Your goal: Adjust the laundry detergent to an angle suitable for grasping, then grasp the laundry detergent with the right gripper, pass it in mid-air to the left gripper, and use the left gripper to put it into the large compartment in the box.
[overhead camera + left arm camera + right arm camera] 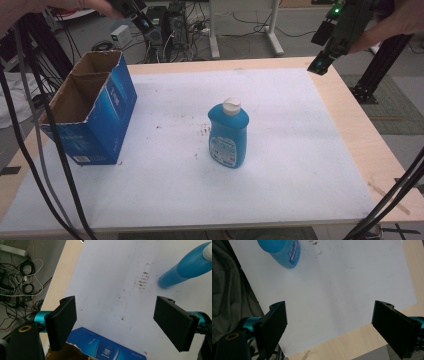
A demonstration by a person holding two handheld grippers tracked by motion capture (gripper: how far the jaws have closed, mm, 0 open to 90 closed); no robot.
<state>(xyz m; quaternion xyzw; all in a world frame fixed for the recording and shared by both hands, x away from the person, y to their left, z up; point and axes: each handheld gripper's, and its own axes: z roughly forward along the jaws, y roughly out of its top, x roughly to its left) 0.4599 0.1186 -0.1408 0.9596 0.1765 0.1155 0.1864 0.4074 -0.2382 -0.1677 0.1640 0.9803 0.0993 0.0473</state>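
Standing upright near the middle of the table (345, 120), on the white sheet (280, 170) that covers most of it, is a blue bottle (228, 136) with a white cap and a label on its front. An open blue cardboard box (90, 107) sits at the table's left edge, well apart from the bottle, its top flaps torn away and a divider splitting it into two compartments. A patch of small brown specks marks the sheet just left of the bottle.

The left hand-held gripper (141, 19) hangs above the far left corner, beyond the box; in the left gripper view its jaws stand wide apart with nothing between them (116, 322), the box rim below and the bottle off toward the upper right. The right hand-held gripper (320, 65) is held by a hand above the far right corner, tilted down toward the table. In the right gripper view its jaws also stand wide and hold nothing (329, 328), over bare sheet and the wooden edge, the bottle well away at the top.
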